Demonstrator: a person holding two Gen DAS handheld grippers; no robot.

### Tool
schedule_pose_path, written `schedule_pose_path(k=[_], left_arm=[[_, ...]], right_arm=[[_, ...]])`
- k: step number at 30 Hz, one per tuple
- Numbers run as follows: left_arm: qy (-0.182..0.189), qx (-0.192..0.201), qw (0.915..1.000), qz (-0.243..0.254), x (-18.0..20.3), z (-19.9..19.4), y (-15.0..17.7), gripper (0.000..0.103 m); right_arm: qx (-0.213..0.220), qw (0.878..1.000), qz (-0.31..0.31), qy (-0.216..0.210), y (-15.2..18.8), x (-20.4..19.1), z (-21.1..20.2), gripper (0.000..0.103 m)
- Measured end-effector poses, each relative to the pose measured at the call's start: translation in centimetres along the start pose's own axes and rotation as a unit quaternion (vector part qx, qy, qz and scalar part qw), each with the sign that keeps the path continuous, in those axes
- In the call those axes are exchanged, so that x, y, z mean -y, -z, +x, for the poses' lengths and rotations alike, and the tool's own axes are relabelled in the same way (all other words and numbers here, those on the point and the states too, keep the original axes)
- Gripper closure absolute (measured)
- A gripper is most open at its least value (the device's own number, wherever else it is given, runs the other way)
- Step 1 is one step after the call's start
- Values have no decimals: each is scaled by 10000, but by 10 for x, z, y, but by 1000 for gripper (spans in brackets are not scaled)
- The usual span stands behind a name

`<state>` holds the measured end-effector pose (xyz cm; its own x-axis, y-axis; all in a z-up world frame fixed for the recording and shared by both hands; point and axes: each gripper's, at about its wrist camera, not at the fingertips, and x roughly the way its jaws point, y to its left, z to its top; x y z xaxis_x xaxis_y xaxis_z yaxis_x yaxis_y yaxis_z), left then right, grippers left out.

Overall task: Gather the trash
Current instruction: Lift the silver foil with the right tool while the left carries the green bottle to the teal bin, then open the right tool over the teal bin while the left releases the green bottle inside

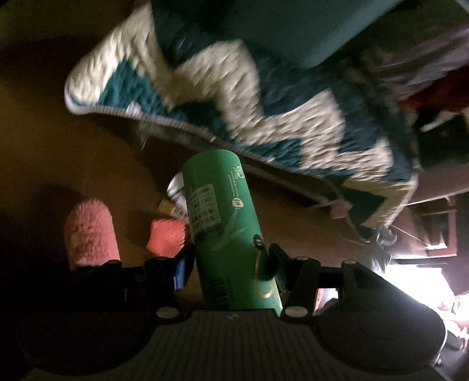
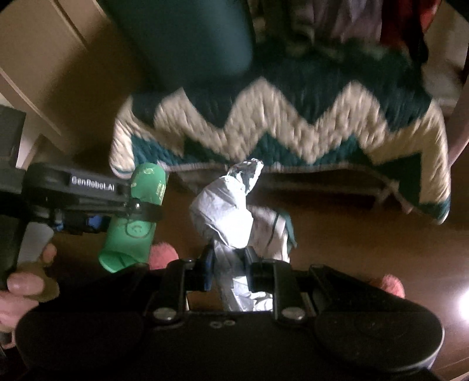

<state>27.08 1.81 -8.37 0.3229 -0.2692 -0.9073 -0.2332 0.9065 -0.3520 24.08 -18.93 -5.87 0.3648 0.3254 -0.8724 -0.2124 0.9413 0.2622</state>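
Observation:
My left gripper [image 1: 227, 263] is shut on a green can [image 1: 225, 222] with a printed label, holding it above the brown floor. The same can [image 2: 137, 214] and left gripper [image 2: 140, 209] show at the left of the right wrist view. My right gripper [image 2: 228, 269] is shut on a crumpled white and silver wrapper [image 2: 231, 217], which sticks up between the fingers. A small white and yellow scrap [image 1: 173, 196] shows behind the can.
A teal and white zigzag rug [image 1: 234, 96] lies on the floor [image 1: 58, 146] ahead, also in the right wrist view [image 2: 278, 126]. Pink fuzzy slippers [image 1: 91, 231] are below. A dark green round object [image 2: 181, 38] stands on the rug. Clothes [image 2: 351, 20] lie beyond.

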Motion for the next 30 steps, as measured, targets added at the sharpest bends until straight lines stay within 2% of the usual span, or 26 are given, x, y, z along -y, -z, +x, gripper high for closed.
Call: schedule_pose_path(k=[6,11,16,25,27,30], left_arm=[[178,697,9962,496,33,-71,-3,49],[230,1316,9872,869,58,-127,-17,48],[365,1696,9792,1051,78,-173,-41,48],[178,2502,9575,1422,105,-237,-98,48],[177,2600,9549,1420,108,-244,-115,48],[298,2609,9559,1313,110,-251,-146,48]], right_arm=[[616,9979,-132,118,-28,-10,-65,83],[1195,9926,-206,63,-62,-20,-111,83],[1655,9854,-388,-13,-100,-40,-148,83],[2192,9731,-703,94,-170,-73,-174,83],[2271,9714,-691,83,-184,-78,-176,83],[2383,9687,-679,108,-210,-86,-175,83]])
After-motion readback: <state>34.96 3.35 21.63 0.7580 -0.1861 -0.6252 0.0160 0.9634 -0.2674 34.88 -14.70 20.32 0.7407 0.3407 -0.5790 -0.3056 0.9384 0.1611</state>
